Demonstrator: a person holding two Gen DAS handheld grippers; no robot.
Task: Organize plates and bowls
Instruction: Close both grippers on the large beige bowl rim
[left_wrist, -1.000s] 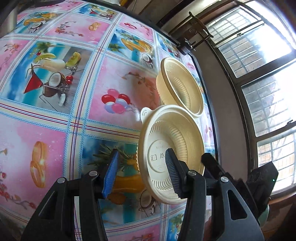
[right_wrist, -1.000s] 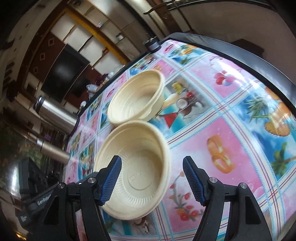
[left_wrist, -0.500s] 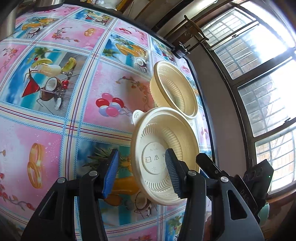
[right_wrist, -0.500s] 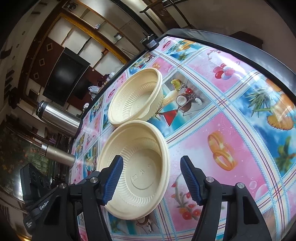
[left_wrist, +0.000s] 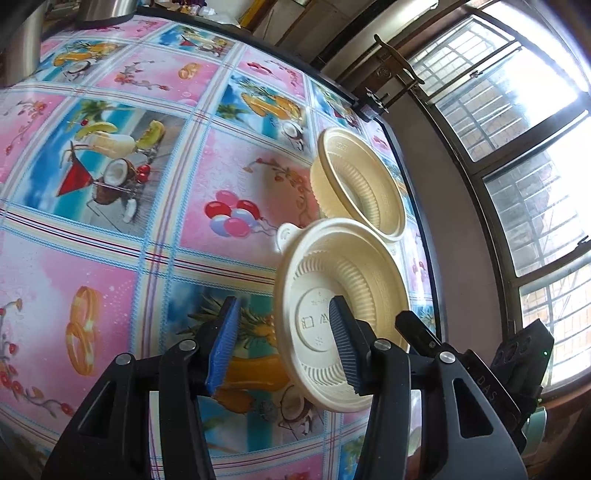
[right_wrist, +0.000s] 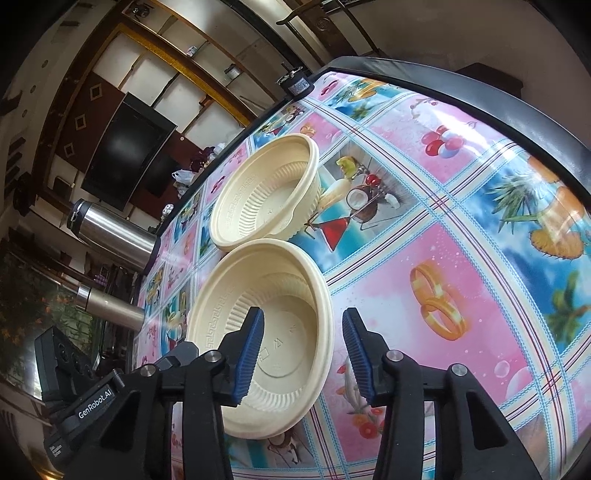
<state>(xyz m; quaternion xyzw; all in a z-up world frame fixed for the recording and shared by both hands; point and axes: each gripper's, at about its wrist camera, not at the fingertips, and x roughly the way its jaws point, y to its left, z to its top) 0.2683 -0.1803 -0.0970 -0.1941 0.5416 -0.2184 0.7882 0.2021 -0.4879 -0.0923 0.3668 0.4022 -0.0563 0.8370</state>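
Observation:
Two cream ribbed bowls sit side by side on the fruit-print tablecloth (left_wrist: 122, 266). The near bowl (left_wrist: 354, 266) (right_wrist: 236, 295) lies between both grippers. My left gripper (left_wrist: 282, 343) is open and straddles that bowl's left rim, one finger inside and one outside. From the other side my right gripper (right_wrist: 303, 354) is open too, its left finger inside the bowl and its right finger just outside the rim. The far bowl (left_wrist: 365, 192) (right_wrist: 258, 199) stands just behind the near one, untouched. The left gripper's black body (right_wrist: 85, 398) shows at the lower left of the right wrist view.
Two steel flasks (right_wrist: 110, 229) (right_wrist: 107, 306) stand at the table's far side beyond the bowls. The table's black edge (right_wrist: 480, 96) curves along the top right. In the left wrist view, a barred window (left_wrist: 517, 147) and a wall run close beside the table.
My right gripper's fingers have narrowed around the near bowl's rim. The left gripper keeps the same opening and has shifted slightly; both bowls stay in place.

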